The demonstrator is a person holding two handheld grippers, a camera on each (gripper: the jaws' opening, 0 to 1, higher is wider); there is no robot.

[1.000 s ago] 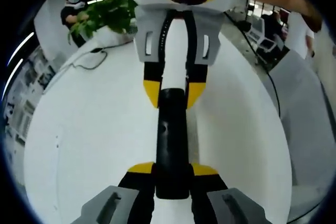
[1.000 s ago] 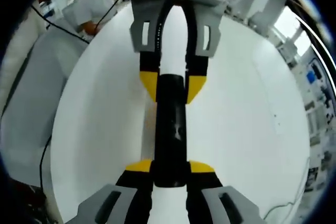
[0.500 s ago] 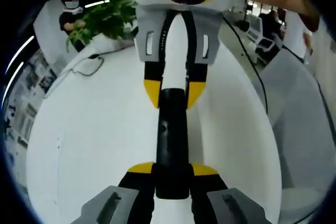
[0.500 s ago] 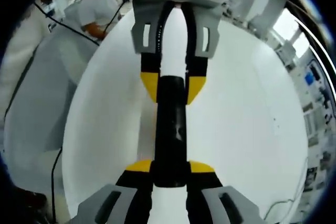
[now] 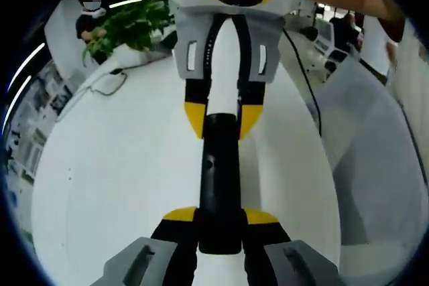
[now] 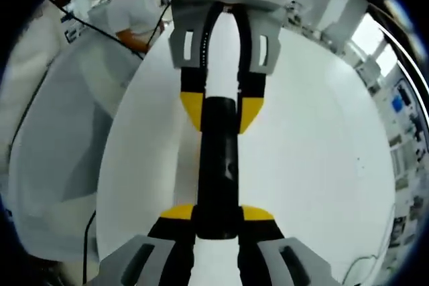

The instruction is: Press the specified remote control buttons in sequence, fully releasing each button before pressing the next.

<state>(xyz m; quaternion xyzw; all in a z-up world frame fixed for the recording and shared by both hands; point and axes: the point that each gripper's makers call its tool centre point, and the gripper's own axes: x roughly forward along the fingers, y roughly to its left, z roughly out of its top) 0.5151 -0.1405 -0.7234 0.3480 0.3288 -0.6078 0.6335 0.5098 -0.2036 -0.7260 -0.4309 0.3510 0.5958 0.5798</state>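
- Black-and-white slim remote control (image 5: 220, 185) hung above the white worktop (image 5: 107, 185), clamped endwise between left gripper (image 5: 220, 218) and right gripper (image 6: 217, 213).
- Green leafy plant (image 5: 131, 21) and black cable (image 5: 110, 78) lay near the worktop's far edge.

the remote control (image 5: 219, 185) looks like plastic: a glossy black middle between smooth white ends. the table (image 5: 107, 179) is smooth, matt white. both grippers' jaws look like matt grey, black and yellow plastic.

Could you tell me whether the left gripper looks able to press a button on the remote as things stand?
Probably not: the left gripper is shut on one end of the remote, and the right gripper clamps the other.
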